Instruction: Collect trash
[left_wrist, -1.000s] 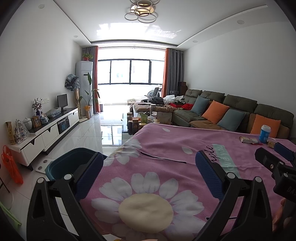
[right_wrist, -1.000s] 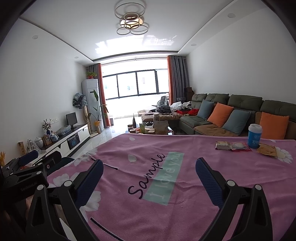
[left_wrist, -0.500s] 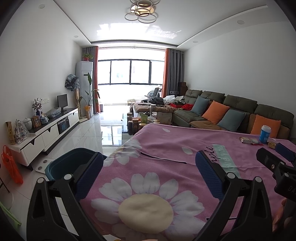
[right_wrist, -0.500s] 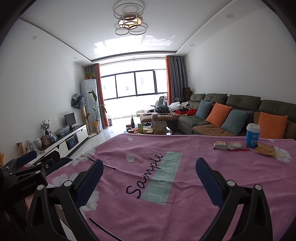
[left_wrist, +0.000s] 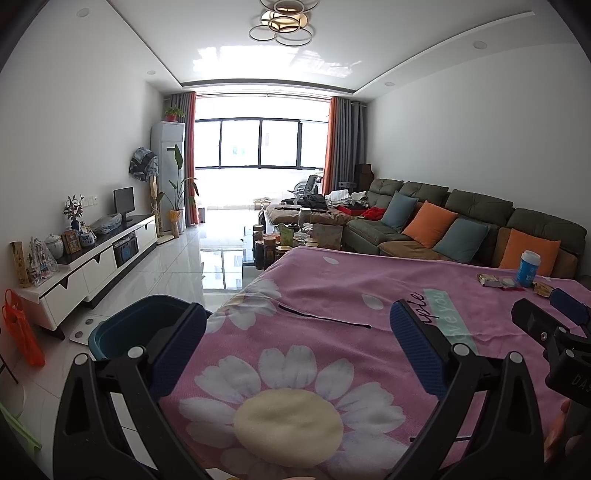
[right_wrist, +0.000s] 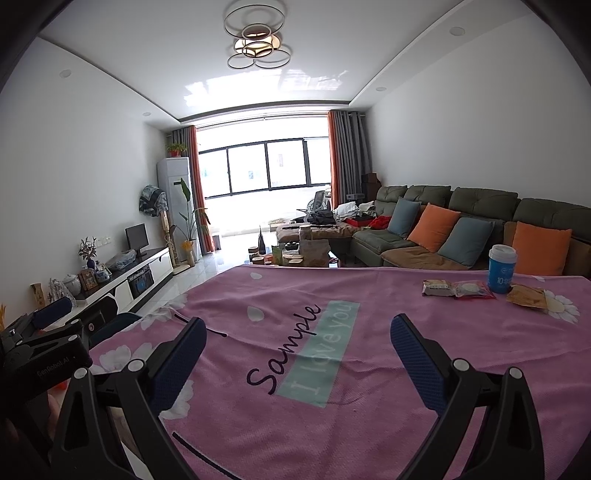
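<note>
Trash lies at the far right of the pink flowered tablecloth: a blue paper cup, a brown snack wrapper, a red-edged clear wrapper and a tan wrapper. In the left wrist view the cup and wrappers show small at the right. A dark teal bin stands on the floor left of the table. My left gripper is open and empty over the table's left end. My right gripper is open and empty over the cloth's middle, well short of the trash.
A grey sofa with orange and blue cushions runs behind the table. A cluttered coffee table stands beyond it. A white TV cabinet lines the left wall. An orange bag hangs at the far left. Tiled floor lies between.
The right gripper's view has shifted slightly left and forward, so the cup and wrappers look a little nearer. The left gripper has barely moved. Both stay open.
</note>
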